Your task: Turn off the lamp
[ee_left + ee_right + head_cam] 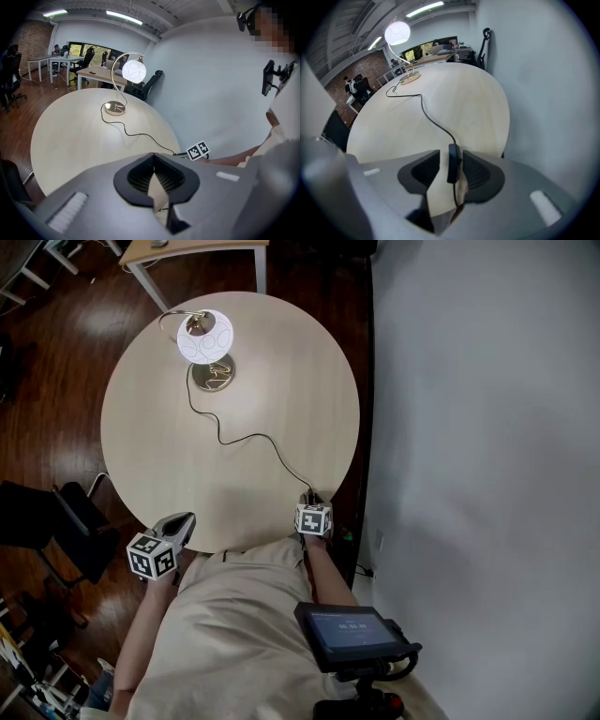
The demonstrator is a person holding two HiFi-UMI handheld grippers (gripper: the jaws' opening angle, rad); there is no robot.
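The lamp [204, 336], with a bright white globe on a curved brass stem and round base [214, 376], stands at the far left of the round wooden table [281, 362]. Its black cord [253, 437] snakes toward the near edge. There my right gripper [312, 507] points down over the cord's end. In the right gripper view the black inline switch [453, 163] stands between the jaws of my right gripper [451, 159]; table shows between the left pad and the switch, so the grip is open. My left gripper [183, 521] hangs off the table's near-left edge, and in its own view it [153, 161] is shut and empty.
A grey wall [487, 427] runs close along the table's right side. A black chair [75, 521] stands at the left, near the left gripper. Another desk [187, 249] is beyond the table. A device with a screen [352, 634] sits at the person's waist.
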